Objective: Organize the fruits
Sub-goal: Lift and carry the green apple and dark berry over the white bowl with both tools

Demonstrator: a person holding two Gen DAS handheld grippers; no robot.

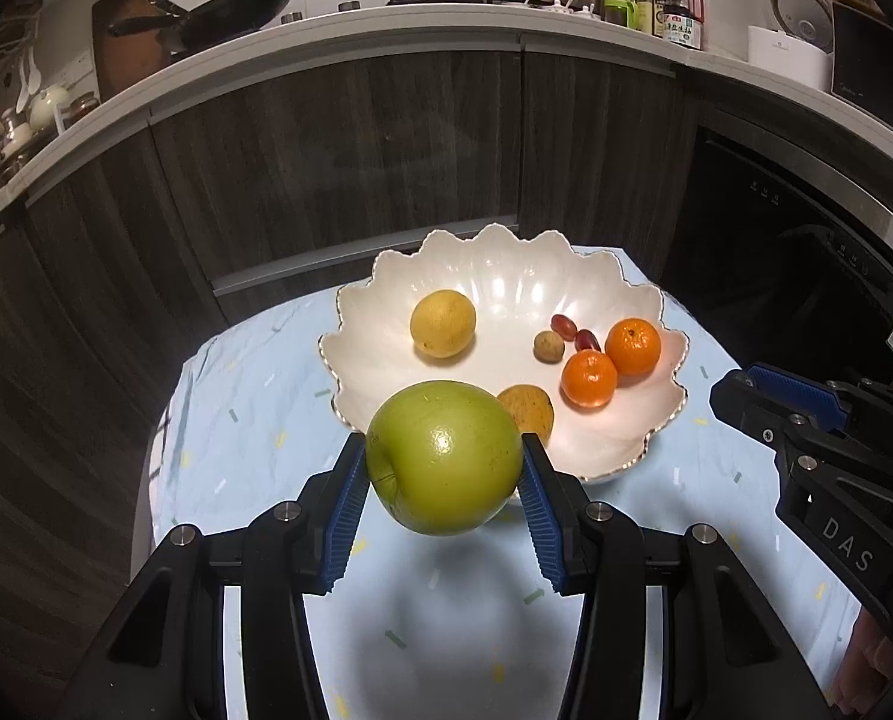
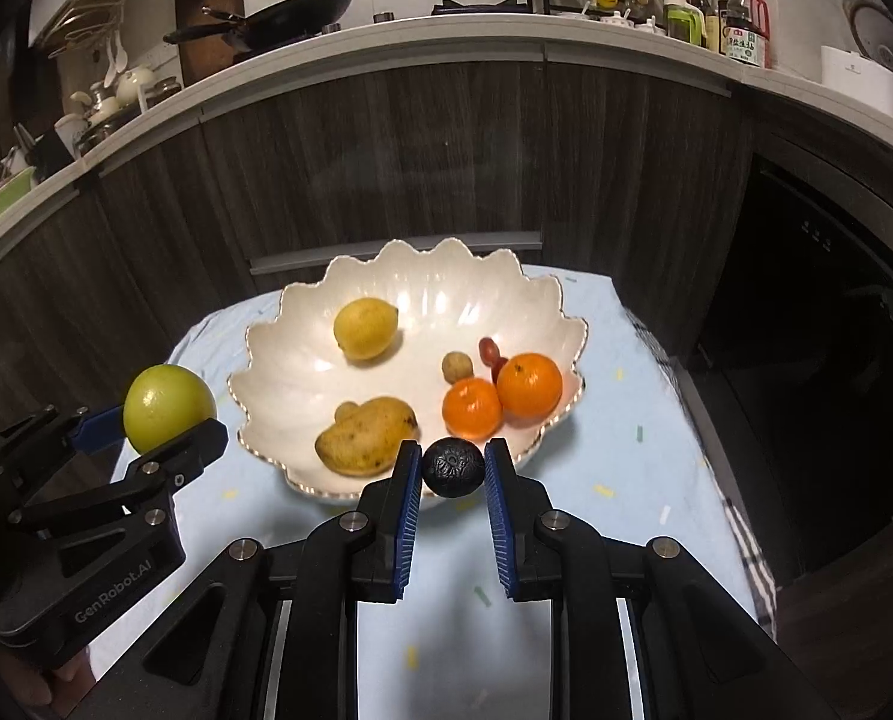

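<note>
So both hands are loaded right now. The left gripper [image 1: 444, 468] has its jaws pinching a green apple [image 1: 444, 456] across its widest part, blue pads flat on either flank, and the fruit hangs clear above the surface [image 1: 254, 414] with its shadow underneath. The right gripper [image 2: 452, 471] has its jaws nearly pressed together on a small dark round fruit [image 2: 452, 467] with a bumpy skin; honestly can't tell what it is.

Ahead of both sets of jaws sits the scalloped white bowl [image 2: 278, 324] on the blue cloth, already holding a lemon [image 2: 365, 328], a mango [image 2: 367, 435], two tangerines [image 2: 529, 384], a little brown nut-like thing [image 2: 457, 366] and a couple of red grapes [image 2: 490, 350].

My read: the step in hand is carrying these two into the bowl. Tips if you're doing this:
- Lift enough that the held fruit passes over the pointy rim directly beyond the jaws, not into it.
- The apple wants the bare patch between lemon and mango; that's the roomiest spot.
- Bring the jaws low before spreading them. A dropped apple would roll and knock the grapes around.
- The dark fruit is tiny, so tuck it beside the tangerines on the near side.
- Go one hand at a time so the grippers don't bump over the bowl.
</note>
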